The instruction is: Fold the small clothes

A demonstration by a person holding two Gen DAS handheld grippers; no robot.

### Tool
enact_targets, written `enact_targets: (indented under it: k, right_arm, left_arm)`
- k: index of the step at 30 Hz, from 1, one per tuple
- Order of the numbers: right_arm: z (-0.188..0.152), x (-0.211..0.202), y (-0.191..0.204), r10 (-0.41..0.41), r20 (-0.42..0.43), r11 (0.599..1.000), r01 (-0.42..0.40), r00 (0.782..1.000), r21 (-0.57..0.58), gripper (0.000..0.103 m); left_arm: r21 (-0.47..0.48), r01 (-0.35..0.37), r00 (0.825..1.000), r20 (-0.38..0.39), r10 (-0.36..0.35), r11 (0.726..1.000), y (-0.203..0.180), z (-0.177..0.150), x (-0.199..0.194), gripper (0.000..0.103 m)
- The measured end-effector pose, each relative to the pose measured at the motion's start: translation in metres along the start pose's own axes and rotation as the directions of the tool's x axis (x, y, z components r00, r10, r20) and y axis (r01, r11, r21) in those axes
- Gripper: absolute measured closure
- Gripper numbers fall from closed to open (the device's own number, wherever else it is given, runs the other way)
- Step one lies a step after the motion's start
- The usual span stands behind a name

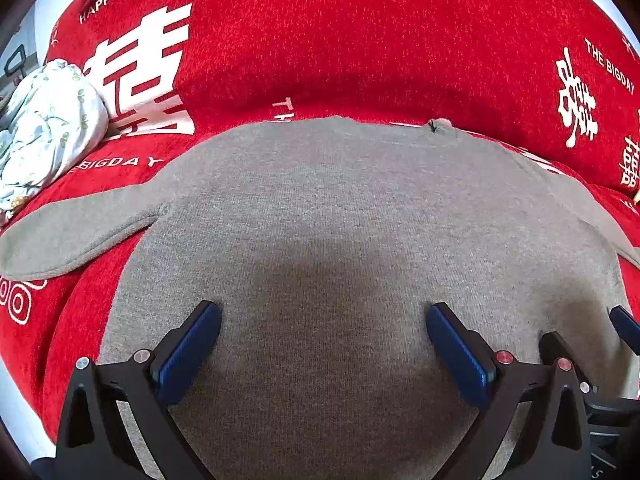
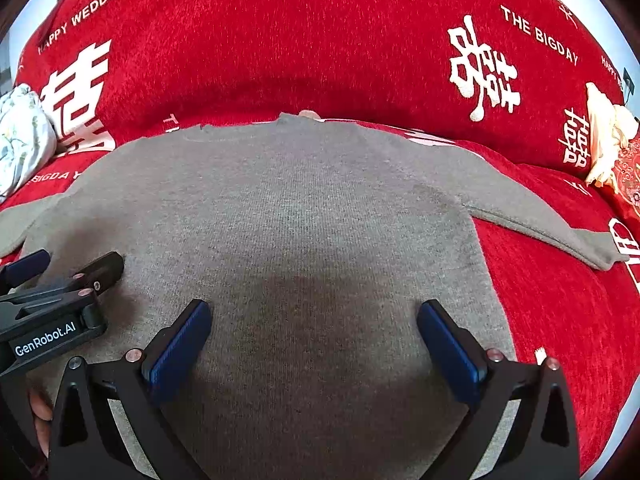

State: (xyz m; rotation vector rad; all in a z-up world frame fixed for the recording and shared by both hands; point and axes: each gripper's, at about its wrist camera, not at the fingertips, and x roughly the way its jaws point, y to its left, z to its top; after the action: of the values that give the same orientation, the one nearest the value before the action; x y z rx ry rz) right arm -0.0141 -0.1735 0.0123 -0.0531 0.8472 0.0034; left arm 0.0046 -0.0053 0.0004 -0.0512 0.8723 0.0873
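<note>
A small grey knit sweater (image 1: 340, 208) lies flat on a red sofa cover, neckline at the far side, both sleeves spread out to the sides; it also shows in the right wrist view (image 2: 288, 208). My left gripper (image 1: 324, 320) is open and empty, over the sweater's lower body. My right gripper (image 2: 314, 316) is open and empty, also over the lower body, to the right of the left one. The left sleeve (image 1: 80, 232) reaches left, the right sleeve (image 2: 552, 228) reaches right. The left gripper also appears in the right wrist view (image 2: 68, 268).
The red sofa cover (image 1: 360, 40) with white lettering rises as a backrest behind the sweater. A crumpled white floral cloth (image 1: 44, 120) lies at the far left. A cream cloth and a red patterned item (image 2: 612, 144) sit at the far right.
</note>
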Motion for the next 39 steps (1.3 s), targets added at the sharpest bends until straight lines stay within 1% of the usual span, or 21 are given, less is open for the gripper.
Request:
enact_targets:
  k: [6,8,11,15,19,24,26,30,32,34,35,36,37,39]
  right_arm:
    - [0.001,0.001,0.0,-0.003,-0.019,1.0,0.003,1.0,-0.004,0.0]
    - [0.005,0.003,0.001,-0.003,-0.044,1.0,0.003,0.999,-0.003,0.0]
    - [0.011,0.006,0.001,-0.006,-0.102,1.0,0.006,0.995,0.0,0.0]
    - [0.02,0.012,0.0,-0.001,-0.19,1.0,0.003,0.982,0.005,0.0]
    - [0.021,0.015,-0.002,0.0,-0.23,1.0,0.002,0.973,0.006,0.0]
    - [0.018,0.018,-0.003,0.0,-0.244,1.0,0.002,0.97,0.004,0.0]
    - [0.019,0.02,-0.003,-0.001,-0.262,1.0,0.002,0.965,0.003,0.0]
    - [0.028,0.024,-0.004,0.009,-0.337,1.0,-0.004,0.941,0.015,0.0]
    - [0.031,0.025,-0.004,0.016,-0.354,1.0,-0.009,0.935,0.019,0.0]
    - [0.035,0.021,-0.005,0.028,-0.35,0.999,-0.02,0.937,0.027,0.0]
    - [0.037,0.019,-0.005,0.031,-0.344,0.999,-0.022,0.939,0.03,0.0]
    - [0.039,0.016,-0.005,0.038,-0.336,0.999,-0.027,0.941,0.036,0.0]
    - [0.041,0.013,-0.005,0.044,-0.329,0.999,-0.032,0.943,0.04,0.0]
    - [0.047,0.006,-0.004,0.053,-0.307,0.998,-0.041,0.95,0.044,0.0]
  left_arm:
    - [0.011,-0.005,1.0,-0.022,0.005,1.0,-0.002,0.003,0.001,0.0]
    - [0.014,-0.004,0.999,-0.047,0.004,1.0,-0.002,0.006,0.002,0.0]
    - [0.013,-0.001,0.995,-0.105,0.002,1.0,-0.001,0.012,0.005,0.0]
    - [0.016,0.001,0.989,-0.151,0.001,1.0,-0.001,0.015,0.008,0.0]
    - [0.01,0.0,0.981,-0.196,0.002,1.0,-0.001,0.019,0.011,0.0]
    - [0.013,0.005,0.974,-0.227,-0.002,1.0,-0.002,0.021,0.011,0.0]
    - [0.016,0.008,0.971,-0.238,-0.004,1.0,-0.002,0.022,0.011,0.0]
    - [0.012,0.011,0.966,-0.259,-0.008,1.0,-0.002,0.024,0.01,0.0]
    - [0.011,0.01,0.959,-0.283,-0.007,1.0,-0.002,0.027,0.011,0.0]
    - [-0.01,0.01,0.948,-0.318,-0.012,1.0,0.0,0.03,0.01,0.0]
    - [-0.021,0.014,0.945,-0.325,-0.02,1.0,0.001,0.032,0.008,0.0]
    - [-0.028,0.018,0.947,-0.321,-0.026,0.999,0.002,0.033,0.005,0.0]
    - [-0.026,0.015,0.952,-0.307,-0.022,1.0,0.002,0.035,0.0,0.0]
    - [-0.01,-0.004,0.962,-0.272,0.001,1.0,0.001,0.039,-0.009,0.0]
